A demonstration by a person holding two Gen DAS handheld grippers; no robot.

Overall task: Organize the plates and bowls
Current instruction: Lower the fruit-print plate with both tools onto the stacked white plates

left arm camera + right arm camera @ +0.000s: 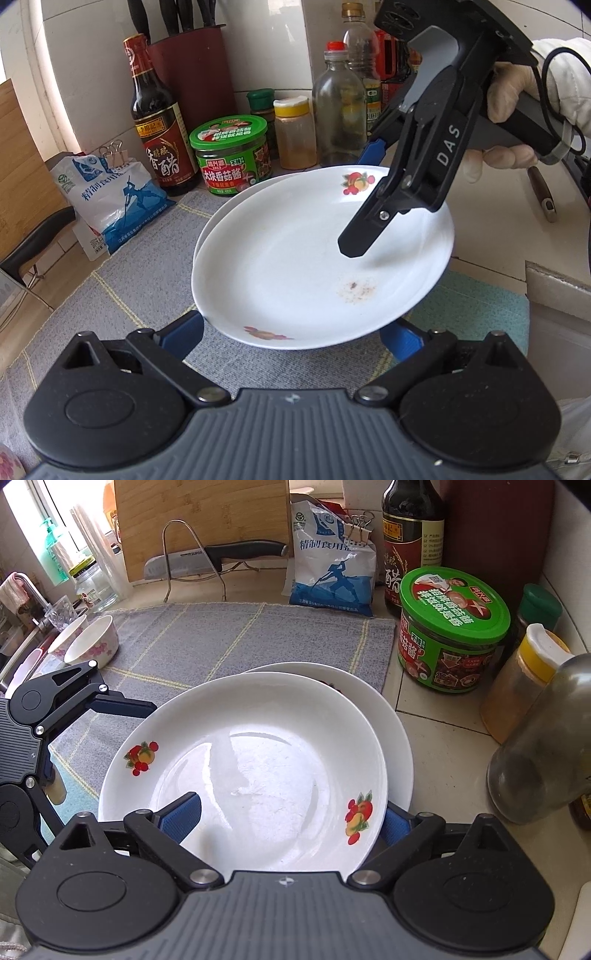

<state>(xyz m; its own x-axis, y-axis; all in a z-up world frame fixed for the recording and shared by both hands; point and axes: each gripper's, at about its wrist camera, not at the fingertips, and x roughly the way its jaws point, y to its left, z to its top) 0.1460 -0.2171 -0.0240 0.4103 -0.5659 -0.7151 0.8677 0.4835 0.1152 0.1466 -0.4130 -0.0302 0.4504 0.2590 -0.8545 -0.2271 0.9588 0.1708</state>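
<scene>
A white plate with fruit prints point(295, 266) point(258, 760) is held tilted just above a second white plate point(221, 218) point(395, 738) that lies on the grey mat. My right gripper point(364, 195) point(291, 819) has one finger over the plate's rim and one under it. My left gripper point(295, 332) point(88, 738) is wide open, its blue fingers point(184, 328) on either side of the plate's near edge, below it. Two small floral bowls point(92, 642) sit at the mat's far left in the right wrist view.
Bottles and jars line the wall: a dark vinegar bottle point(159, 122), a green-lidded sauce jar point(231, 155), a yellow spice jar point(295, 133), a glass bottle point(340, 107). A salt bag point(110, 199), a knife on a rack point(221, 557) and a cutting board point(199, 520) stand behind the mat point(221, 638).
</scene>
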